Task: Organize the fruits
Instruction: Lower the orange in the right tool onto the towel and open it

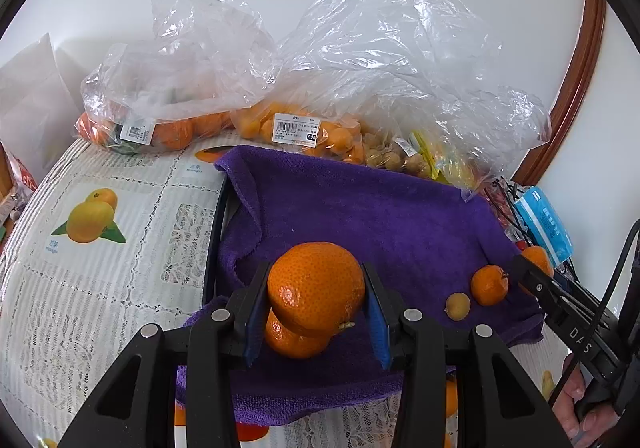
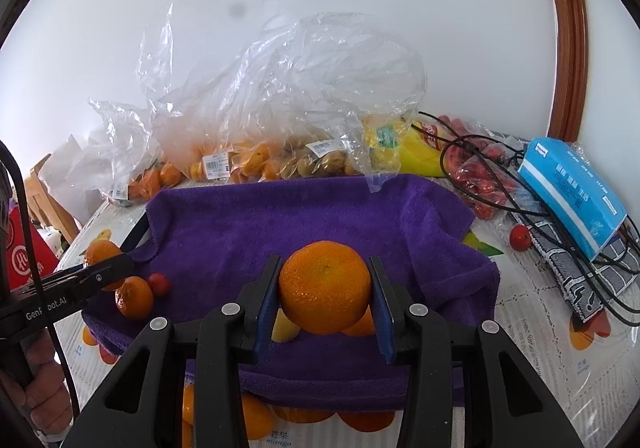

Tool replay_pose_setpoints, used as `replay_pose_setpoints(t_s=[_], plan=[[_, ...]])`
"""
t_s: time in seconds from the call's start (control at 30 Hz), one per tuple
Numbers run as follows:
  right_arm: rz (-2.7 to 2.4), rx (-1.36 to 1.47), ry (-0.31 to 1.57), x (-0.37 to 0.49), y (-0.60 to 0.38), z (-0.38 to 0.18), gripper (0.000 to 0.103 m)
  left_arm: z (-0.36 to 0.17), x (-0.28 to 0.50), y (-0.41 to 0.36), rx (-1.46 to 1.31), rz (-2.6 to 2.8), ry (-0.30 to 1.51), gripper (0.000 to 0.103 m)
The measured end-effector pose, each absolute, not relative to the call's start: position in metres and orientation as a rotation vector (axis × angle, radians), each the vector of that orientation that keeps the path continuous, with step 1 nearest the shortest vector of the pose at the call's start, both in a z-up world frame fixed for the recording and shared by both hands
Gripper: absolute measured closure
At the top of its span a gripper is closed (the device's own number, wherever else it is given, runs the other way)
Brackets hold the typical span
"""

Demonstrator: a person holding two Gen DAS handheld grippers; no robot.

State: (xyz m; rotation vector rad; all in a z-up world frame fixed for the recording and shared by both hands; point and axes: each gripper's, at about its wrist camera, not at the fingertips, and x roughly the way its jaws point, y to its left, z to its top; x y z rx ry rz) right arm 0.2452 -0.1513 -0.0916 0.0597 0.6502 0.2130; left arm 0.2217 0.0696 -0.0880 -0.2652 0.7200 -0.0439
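Lower orange (image 1: 294,340) half-hidden beneath another.

A table with a fruit-print cloth (image 1: 100,248) carries a purple towel (image 1: 360,215), 3 clear bags of fruit (image 1: 288,127) at the back, a blue tissue pack (image 2: 572,191) and black cables (image 2: 500,183).

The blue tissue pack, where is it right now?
In the right wrist view, the blue tissue pack lies at the table's right side, right of the purple towel, atop black cables.

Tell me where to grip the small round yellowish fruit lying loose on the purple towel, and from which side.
Grip the yellowish fruit across its widest middle, coming down from above. It is a small ball lying on the soft purple towel, and a small orange sits close on one side, so place the fingers on its two free sides.
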Motion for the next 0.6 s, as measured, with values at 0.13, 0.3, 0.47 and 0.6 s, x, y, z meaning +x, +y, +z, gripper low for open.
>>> replay_pose_setpoints(t_s=[0.13,0.3,0.47,0.6], plan=[[0.212,0.049,0.663,0.2463,-0.1480,-0.0948,0.062,-0.0886,0.2212,0.0692,-0.263,-0.044,0.721,0.062],[0.208,0.041,0.679,0.2482,-0.1467,-0.0976,0.062,-0.0889,0.2209,0.0684,-0.262,-0.046,0.721,0.062],[0.202,0.037,0.697,0.2507,-0.1461,-0.1000,0.062,-0.0891,0.2208,0.0682,-0.264,-0.048,0.723,0.062],[0.201,0.035,0.709,0.2522,-0.1459,-0.1015,0.061,-0.0893,0.2210,0.0687,-0.262,-0.048,0.725,0.062]])
